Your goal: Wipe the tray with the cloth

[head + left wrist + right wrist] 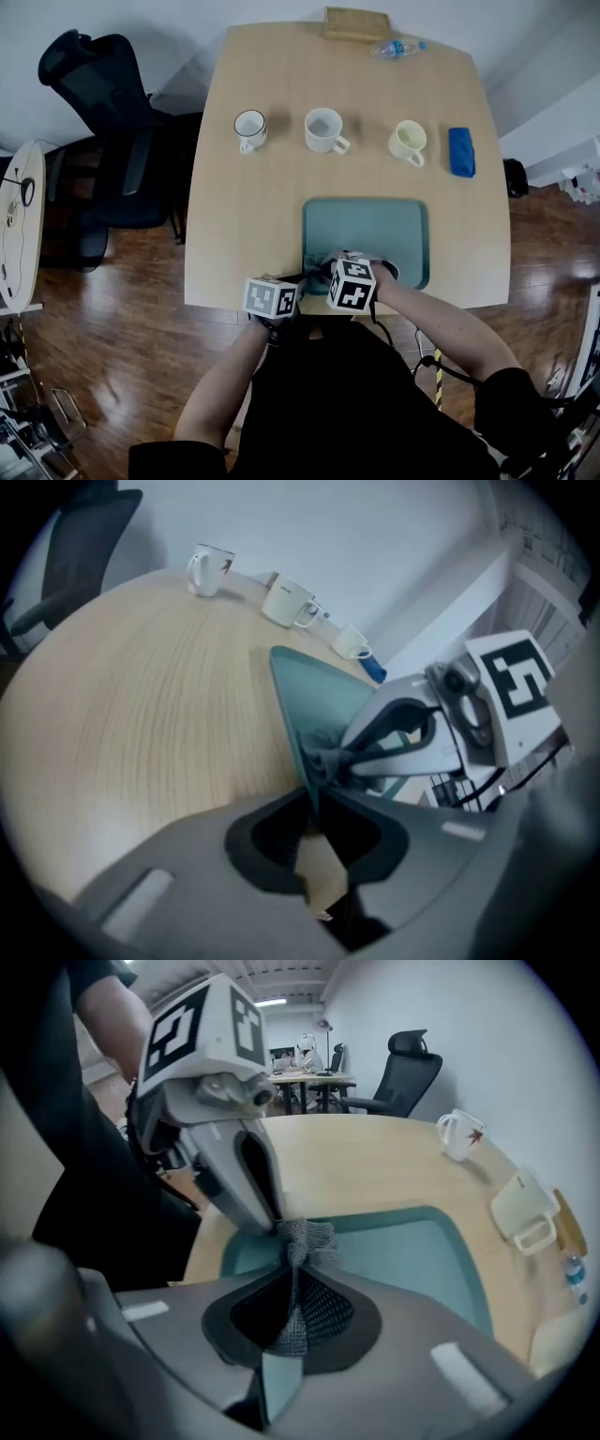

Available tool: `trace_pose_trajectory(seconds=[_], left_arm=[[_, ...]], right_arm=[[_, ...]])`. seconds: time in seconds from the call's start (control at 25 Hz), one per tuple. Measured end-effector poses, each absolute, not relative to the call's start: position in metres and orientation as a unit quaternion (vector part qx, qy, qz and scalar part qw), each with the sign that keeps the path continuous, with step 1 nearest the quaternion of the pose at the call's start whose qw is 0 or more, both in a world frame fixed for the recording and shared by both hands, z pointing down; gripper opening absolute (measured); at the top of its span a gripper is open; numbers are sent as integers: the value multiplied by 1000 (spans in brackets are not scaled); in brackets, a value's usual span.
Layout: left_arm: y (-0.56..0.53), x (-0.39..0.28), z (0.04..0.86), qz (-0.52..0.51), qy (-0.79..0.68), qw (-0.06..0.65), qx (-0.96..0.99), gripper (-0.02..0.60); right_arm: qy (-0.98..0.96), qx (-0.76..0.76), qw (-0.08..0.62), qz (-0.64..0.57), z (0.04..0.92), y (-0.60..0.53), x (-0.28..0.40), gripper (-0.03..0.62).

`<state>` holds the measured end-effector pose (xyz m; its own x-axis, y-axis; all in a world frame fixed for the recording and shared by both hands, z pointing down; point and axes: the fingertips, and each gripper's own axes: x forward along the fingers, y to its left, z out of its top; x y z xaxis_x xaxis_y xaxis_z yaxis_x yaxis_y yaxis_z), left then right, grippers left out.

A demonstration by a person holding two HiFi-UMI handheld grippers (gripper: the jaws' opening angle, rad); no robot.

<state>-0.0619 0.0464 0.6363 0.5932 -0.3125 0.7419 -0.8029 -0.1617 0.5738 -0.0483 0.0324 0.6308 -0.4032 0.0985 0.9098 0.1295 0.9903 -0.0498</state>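
A teal tray (375, 230) lies at the near edge of the wooden table (244, 225). My left gripper (306, 279) is at the tray's near left corner; in the left gripper view the jaws (311, 803) pinch the tray's rim (302, 733). My right gripper (330, 268) points steeply down over the same corner, shut on a bunched grey knitted cloth (305, 1241), which hangs from the jaws onto the tray floor (403, 1251). The cloth (323, 759) also shows in the left gripper view, just behind the rim. The two grippers are almost touching.
Three mugs stand in a row behind the tray: (249, 128), (325, 130), (409, 142). A blue folded item (460, 151) lies at the right. A water bottle (394, 47) and a wooden block (356, 23) sit at the far edge. An office chair (103, 122) stands to the left.
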Motion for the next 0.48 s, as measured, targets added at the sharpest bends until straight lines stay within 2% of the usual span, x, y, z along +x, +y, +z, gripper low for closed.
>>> trace_pose_trajectory(seconds=[0.28,0.48], left_arm=[[47,-61,637,231,-391,528,717,44],[46,-61,636,234,-395,522,719,44]], right_arm=[[-834,-119,537,41,631,73,-31,26],[-832,-114,542,18,634,34,-29,26]])
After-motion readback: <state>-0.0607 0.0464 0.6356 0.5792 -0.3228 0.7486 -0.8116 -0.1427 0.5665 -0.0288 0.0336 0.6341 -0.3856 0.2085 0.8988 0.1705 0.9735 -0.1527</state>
